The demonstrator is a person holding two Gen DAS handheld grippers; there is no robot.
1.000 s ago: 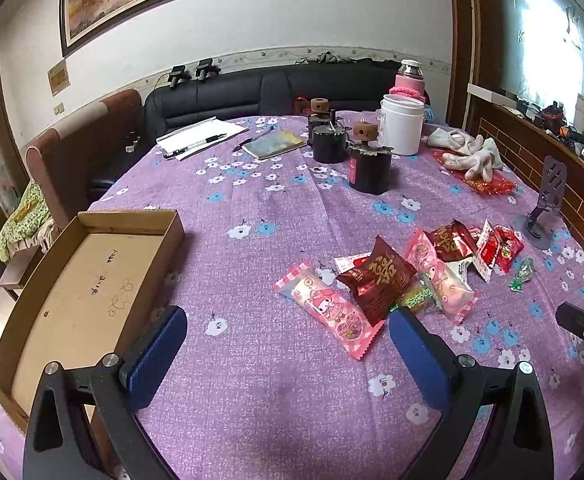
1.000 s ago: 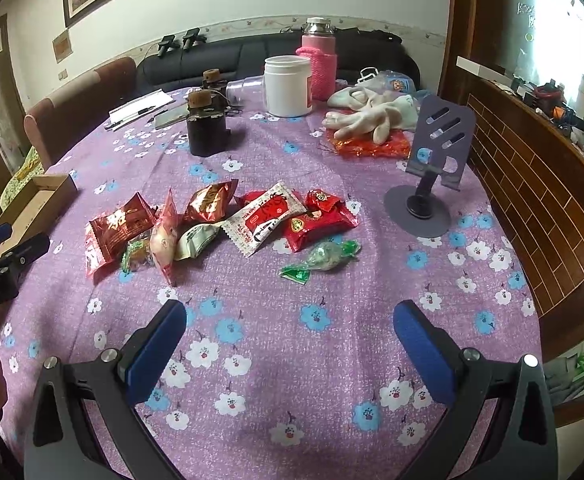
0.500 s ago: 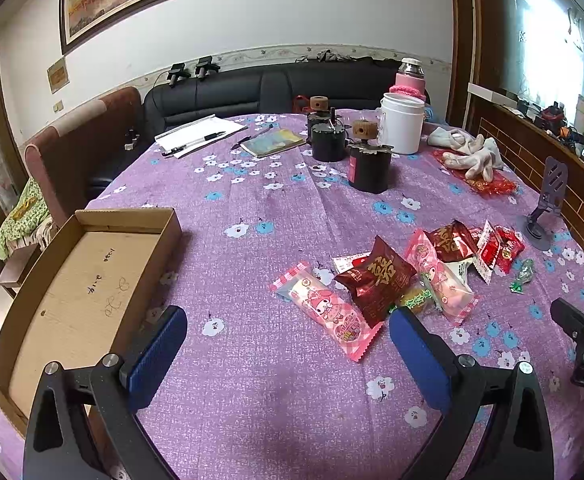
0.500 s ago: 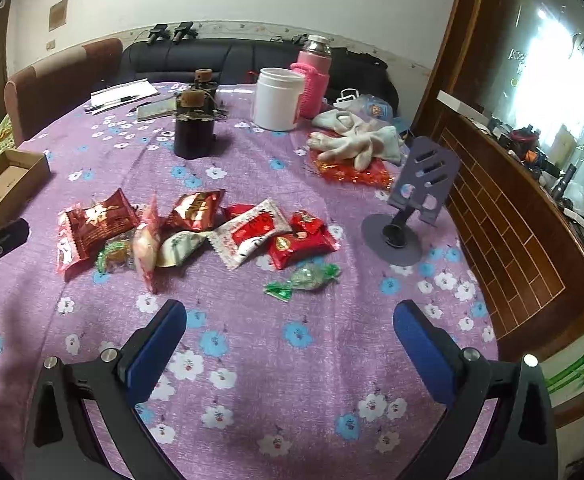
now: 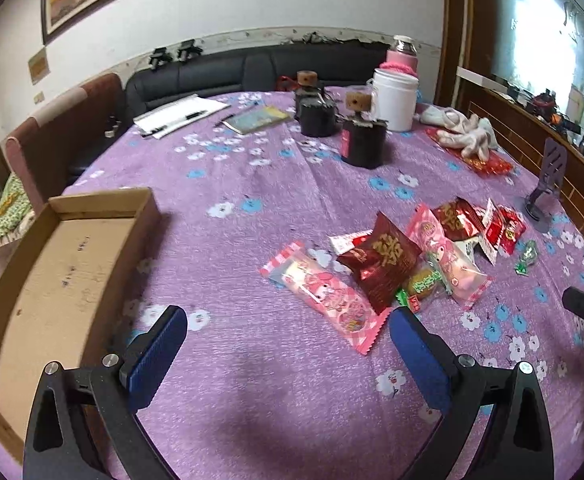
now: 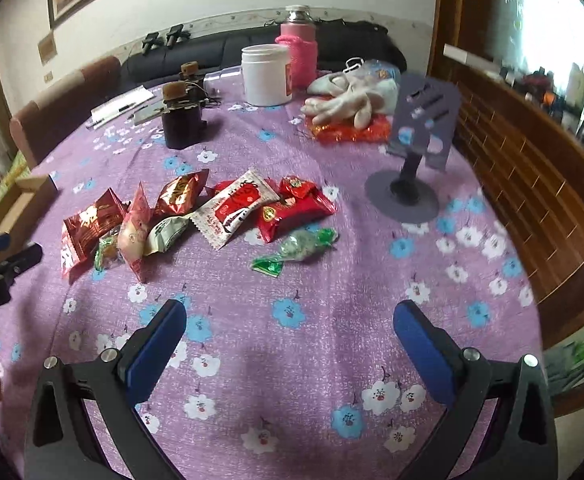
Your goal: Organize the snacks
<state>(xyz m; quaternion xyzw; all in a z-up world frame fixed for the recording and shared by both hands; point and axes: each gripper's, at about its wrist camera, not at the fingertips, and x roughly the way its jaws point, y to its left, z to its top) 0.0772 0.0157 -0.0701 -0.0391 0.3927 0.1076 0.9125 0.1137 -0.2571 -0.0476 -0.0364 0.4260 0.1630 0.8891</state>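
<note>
Snacks [image 5: 396, 268] are shown heaped toward the right edge of the table [image 5: 252, 208], w/ a pink packet [image 5: 324, 292] nearest the left claw [image 5: 288, 342] and a green-wrapped candy [image 6: 296, 248] apart on the heap's right side. Cardboard box [image 5: 52, 280] is seen at the left edge, open. Both the left claw and the right claw [image 6: 290, 338] are held wide, empty, above the cloth. Phone stand [image 6: 416, 152] is placed nr. the right edge.

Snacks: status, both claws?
Left claw open, empty. Right claw open, empty. Snack pile untouched on tablecloth; cardboard box holds none. Nothing blocking.
</note>
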